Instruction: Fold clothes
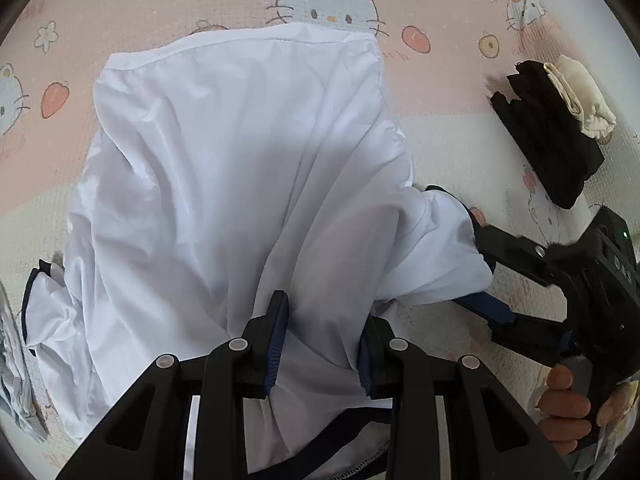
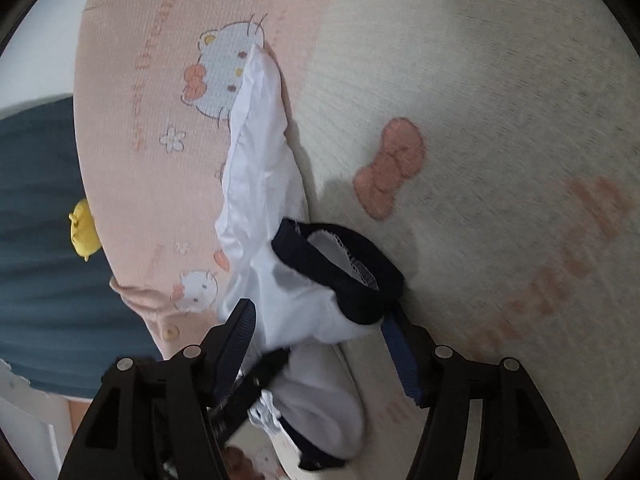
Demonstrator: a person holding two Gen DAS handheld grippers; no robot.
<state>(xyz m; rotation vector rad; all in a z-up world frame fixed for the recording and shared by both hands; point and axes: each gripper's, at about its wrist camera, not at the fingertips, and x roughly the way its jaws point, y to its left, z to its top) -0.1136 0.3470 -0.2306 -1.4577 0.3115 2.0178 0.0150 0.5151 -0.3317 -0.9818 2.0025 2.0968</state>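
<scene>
A white shirt [image 1: 240, 184] with dark trim is seen spread, wrinkled, across the middle of the cartoon-printed bed cover [image 1: 140, 8]. Its near edge is bunched and pinched between the closed jaws of the left gripper [image 1: 320, 356]. The jaws of the right gripper [image 2: 320, 328] are held apart around the dark-cuffed sleeve [image 2: 344, 272], not clamped. A folded black and cream stack [image 1: 552, 120] is set toward the cover's right edge. The shirt is judged mid-fold; flattening and further folds seem left.

One white shirt [image 1: 240, 184] (two claws)
</scene>
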